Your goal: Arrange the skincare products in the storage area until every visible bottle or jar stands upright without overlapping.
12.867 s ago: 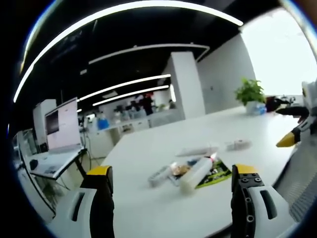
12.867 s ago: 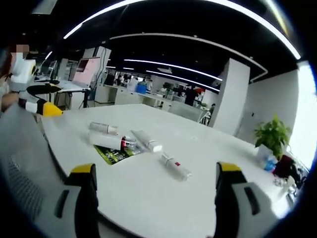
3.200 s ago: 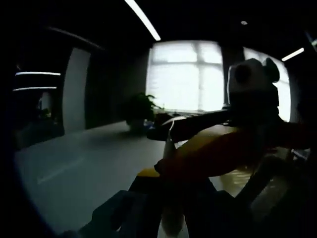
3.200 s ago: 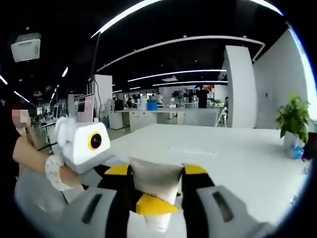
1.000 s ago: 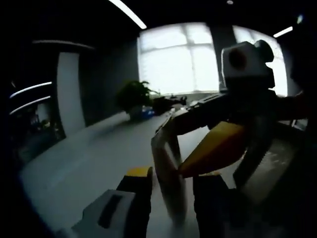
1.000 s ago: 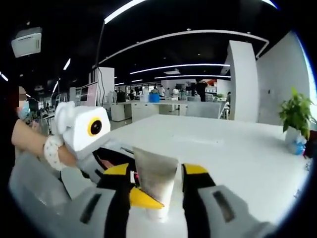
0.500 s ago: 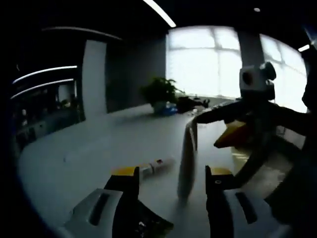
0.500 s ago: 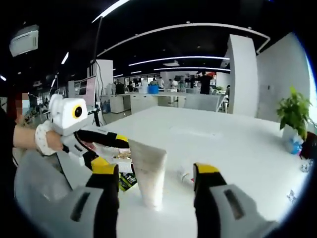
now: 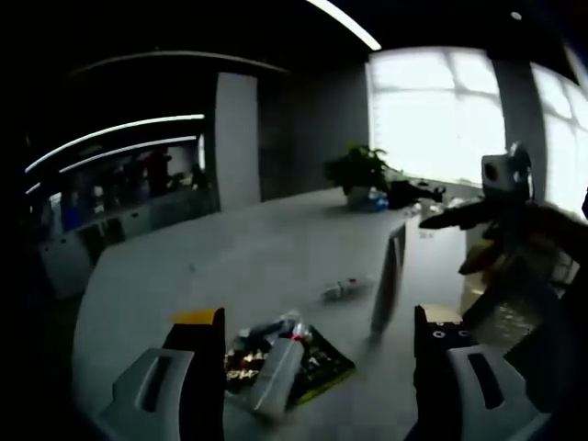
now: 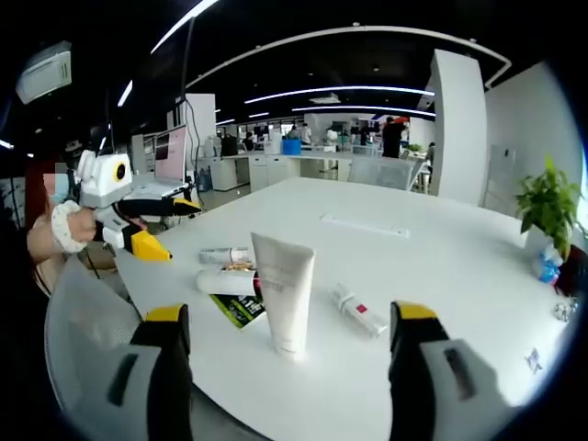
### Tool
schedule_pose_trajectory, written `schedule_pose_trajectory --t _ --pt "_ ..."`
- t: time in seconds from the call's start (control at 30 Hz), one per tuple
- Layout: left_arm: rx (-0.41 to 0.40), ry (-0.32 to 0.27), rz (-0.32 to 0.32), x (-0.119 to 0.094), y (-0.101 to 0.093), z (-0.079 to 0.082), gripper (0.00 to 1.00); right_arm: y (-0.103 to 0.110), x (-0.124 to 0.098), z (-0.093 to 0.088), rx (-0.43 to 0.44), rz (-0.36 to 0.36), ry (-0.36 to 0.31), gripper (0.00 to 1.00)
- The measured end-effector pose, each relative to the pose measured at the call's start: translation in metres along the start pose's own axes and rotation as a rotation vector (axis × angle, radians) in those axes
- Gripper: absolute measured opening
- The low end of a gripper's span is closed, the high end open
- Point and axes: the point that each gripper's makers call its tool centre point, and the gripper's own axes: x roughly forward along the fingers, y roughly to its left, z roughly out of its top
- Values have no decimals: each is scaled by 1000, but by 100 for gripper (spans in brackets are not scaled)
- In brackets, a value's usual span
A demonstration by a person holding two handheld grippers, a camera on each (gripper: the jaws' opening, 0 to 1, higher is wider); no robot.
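1. Our right gripper (image 10: 289, 367) carries grey moulded jaws with yellow tips and a dark slot in each jaw.
2. Our left gripper (image 10: 163, 230) shows black jaws with yellow tips on a white body.
3. In the left gripper view, its own jaws are pale grey, yellow-capped, black inside.
4. A white cuff (image 10: 62, 227) circles the wrist.

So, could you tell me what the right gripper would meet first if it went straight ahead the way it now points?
Most likely the upright white tube, standing on the white table roughly centred between the right gripper's open jaws. Depth is hard to judge, but nothing appears nearer along that line.
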Motion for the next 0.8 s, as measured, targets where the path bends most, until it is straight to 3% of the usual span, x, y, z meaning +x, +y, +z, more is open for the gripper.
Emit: schedule_pose_trajectory --t 0.13,0.23,0.37,0.53,0.8 --pt "-35 -8 72 -29 3 -3 92 1 -4 -6 3 -3 32 93" --pt "-63 -4 77 -42 -2 -8 95 4 -7 -10 -3 -5 49 95" --pt "-64 42 122 -59 -2 -22 97 7 -10 -9 -30 -19 50 98" --pt "-95 71 171 -70 1 -35 97 10 -8 -8 -19 -19 56 99" --pt "-118 70 197 -70 -2 -40 97 13 -7 -14 -3 -13 69 99"
